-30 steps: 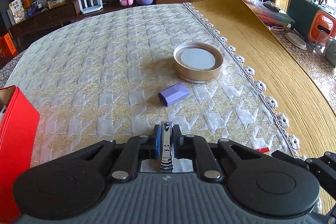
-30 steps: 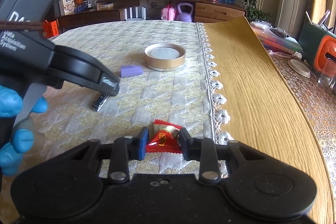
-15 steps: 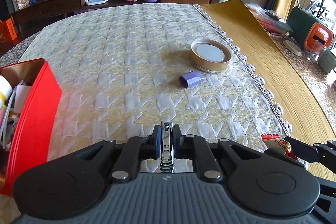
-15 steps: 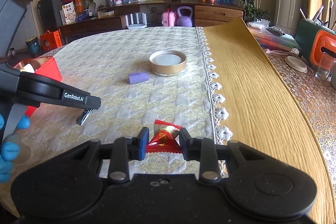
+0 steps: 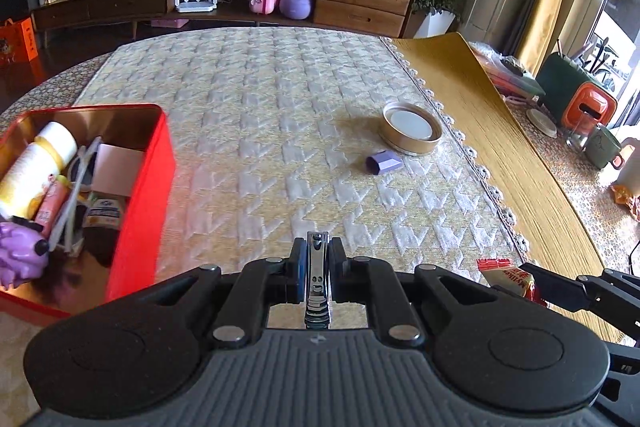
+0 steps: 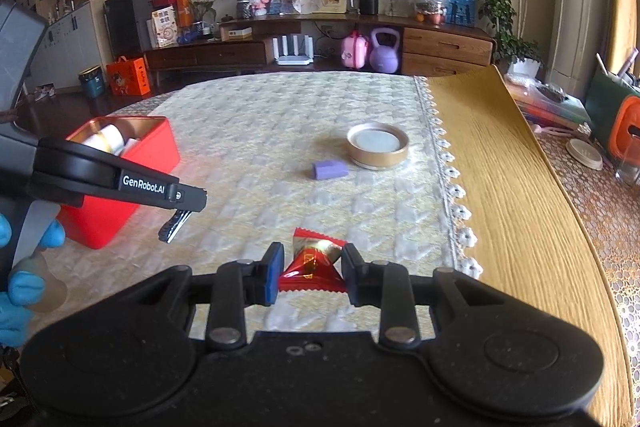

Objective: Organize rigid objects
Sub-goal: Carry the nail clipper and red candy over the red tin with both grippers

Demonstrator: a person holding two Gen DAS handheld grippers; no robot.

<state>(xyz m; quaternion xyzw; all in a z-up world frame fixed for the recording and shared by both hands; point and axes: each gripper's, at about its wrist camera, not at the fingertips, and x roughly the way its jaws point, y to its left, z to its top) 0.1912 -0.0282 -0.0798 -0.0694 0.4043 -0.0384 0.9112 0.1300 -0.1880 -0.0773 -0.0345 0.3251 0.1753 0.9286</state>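
My left gripper (image 5: 318, 259) is shut on a steel nail clipper (image 5: 318, 279), held above the cloth; the same clipper (image 6: 175, 225) hangs from it in the right wrist view. My right gripper (image 6: 312, 267) is shut on a red and gold candy packet (image 6: 312, 257), lifted off the table; the packet (image 5: 506, 273) also shows at the lower right of the left wrist view. A red tin box (image 5: 142, 187) with several items inside stands at the left. A purple block (image 5: 383, 162) and a round gold lid (image 5: 412, 129) lie on the cloth.
A white-gold patterned cloth (image 5: 260, 131) covers the table, with a wooden mat (image 5: 500, 147) to its right. Cups and an orange-green container (image 5: 584, 107) stand at the far right. A hand in a blue glove (image 6: 18, 287) holds the left gripper.
Both grippers have risen and drawn back with their loads. The left one has swung left, bringing the red box and its contents into view.
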